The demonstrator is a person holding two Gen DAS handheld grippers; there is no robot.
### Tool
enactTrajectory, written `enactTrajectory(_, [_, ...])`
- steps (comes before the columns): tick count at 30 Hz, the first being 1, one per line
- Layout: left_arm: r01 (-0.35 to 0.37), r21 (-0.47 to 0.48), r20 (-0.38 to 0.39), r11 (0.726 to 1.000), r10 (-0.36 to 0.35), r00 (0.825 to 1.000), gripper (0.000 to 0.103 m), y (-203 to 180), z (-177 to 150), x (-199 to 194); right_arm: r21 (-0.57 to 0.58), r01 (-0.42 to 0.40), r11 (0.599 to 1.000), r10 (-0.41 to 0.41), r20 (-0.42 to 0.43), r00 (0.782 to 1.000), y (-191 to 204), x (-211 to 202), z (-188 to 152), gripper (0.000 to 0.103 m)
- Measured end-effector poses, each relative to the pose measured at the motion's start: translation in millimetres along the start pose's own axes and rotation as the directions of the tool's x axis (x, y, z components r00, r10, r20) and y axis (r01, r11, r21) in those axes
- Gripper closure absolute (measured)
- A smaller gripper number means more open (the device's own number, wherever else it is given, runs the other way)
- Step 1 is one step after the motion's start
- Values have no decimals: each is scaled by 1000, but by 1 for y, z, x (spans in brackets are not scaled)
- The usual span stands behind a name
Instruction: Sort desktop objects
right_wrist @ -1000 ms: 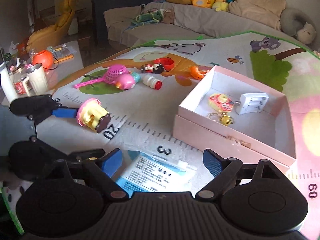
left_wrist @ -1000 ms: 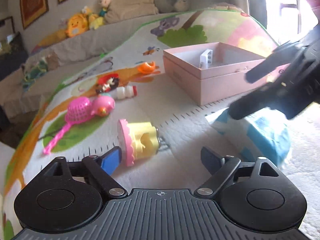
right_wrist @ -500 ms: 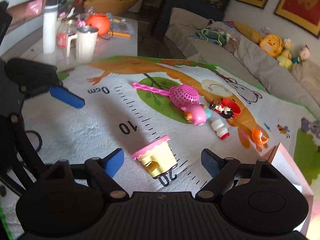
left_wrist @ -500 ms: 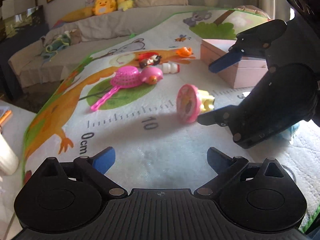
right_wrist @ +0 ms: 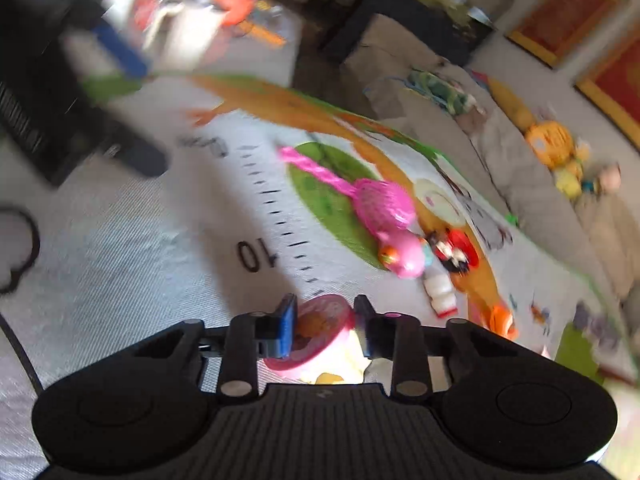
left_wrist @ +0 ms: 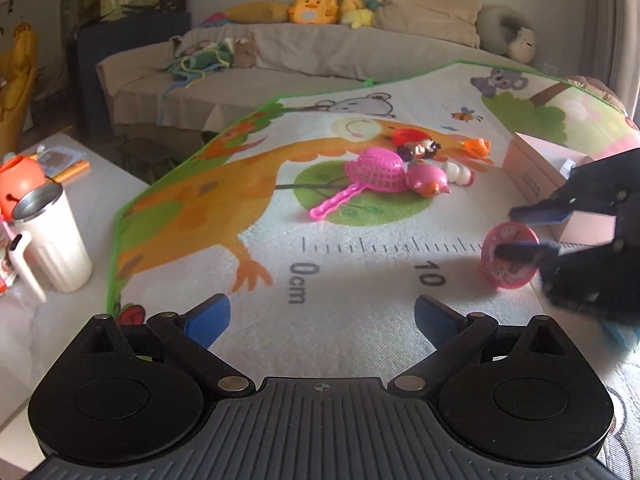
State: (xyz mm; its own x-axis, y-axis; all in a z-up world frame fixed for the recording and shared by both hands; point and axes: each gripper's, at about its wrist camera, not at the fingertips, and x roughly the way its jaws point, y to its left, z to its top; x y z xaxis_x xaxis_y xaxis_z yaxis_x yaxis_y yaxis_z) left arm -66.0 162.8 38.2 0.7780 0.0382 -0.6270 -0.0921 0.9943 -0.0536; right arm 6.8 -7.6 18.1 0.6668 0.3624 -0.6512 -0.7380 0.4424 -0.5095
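Right gripper (right_wrist: 325, 326) clamped on pink-and-yellow toy (right_wrist: 320, 332), low over mat (left_wrist: 360, 312) beside "10" mark. Left gripper (left_wrist: 322, 316) spread wide, holding nothing, above "0cm" mark. In left view: toy at 3 o'clock, pink strainer (left_wrist: 374, 170) at 12, pink box (left_wrist: 536, 168) at 2.

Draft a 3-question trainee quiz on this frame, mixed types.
1. True or false: the left gripper holds a toy.
2. What sits between the right gripper's jaws? A) pink sieve B) cupcake toy C) white bottle
3. Fill in: the pink sieve lies on the mat's green ____.

Key:
1. False; its jaws are open and empty.
2. B, the cupcake toy; the jaws have narrowed around it.
3. Patch.
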Motion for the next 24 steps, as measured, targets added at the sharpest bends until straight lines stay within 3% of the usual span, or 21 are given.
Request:
enactTrajectory(5, [60, 27, -15, 998, -60, 998, 2, -23, 2, 7, 276, -46, 960, 51, -8, 999, -50, -21, -35, 74])
enactTrajectory(8, [109, 82, -19, 991, -108, 994, 2, -50, 4, 12, 424, -53, 904, 68, -21, 997, -77, -25, -57, 74])
enactTrajectory(12, [180, 172, -28, 969, -177, 984, 2, -89, 8, 18, 607, -111, 787, 123, 22, 992, -112, -27, -81, 74])
enactTrajectory(14, [201, 221, -30, 955, -199, 980, 2, -108, 11, 25, 636, -101, 765, 105, 31, 994, -118, -30, -89, 74])
enactTrajectory(18, [197, 253, -37, 947, -194, 980, 2, -137, 17, 45, 642, -71, 764, 56, 43, 997, -119, -52, -105, 70])
enactTrajectory(19, [184, 251, -40, 950, -180, 983, 2, -144, 20, 51, 638, -58, 768, 43, 38, 998, -117, -58, -109, 58])
enactTrajectory(20, [169, 250, -37, 953, -165, 986, 2, -149, 22, 55, 636, -46, 770, 35, 30, 999, -114, -64, -113, 34])
enactTrajectory(22, [129, 242, -24, 962, -127, 992, 2, -156, 24, 63, 643, -23, 766, 22, 9, 1000, -105, -75, -124, 8])
enactTrajectory(24, [107, 220, -27, 970, -104, 994, 2, -160, 25, 68, 643, -43, 765, 44, 14, 999, -93, -82, -133, 6])
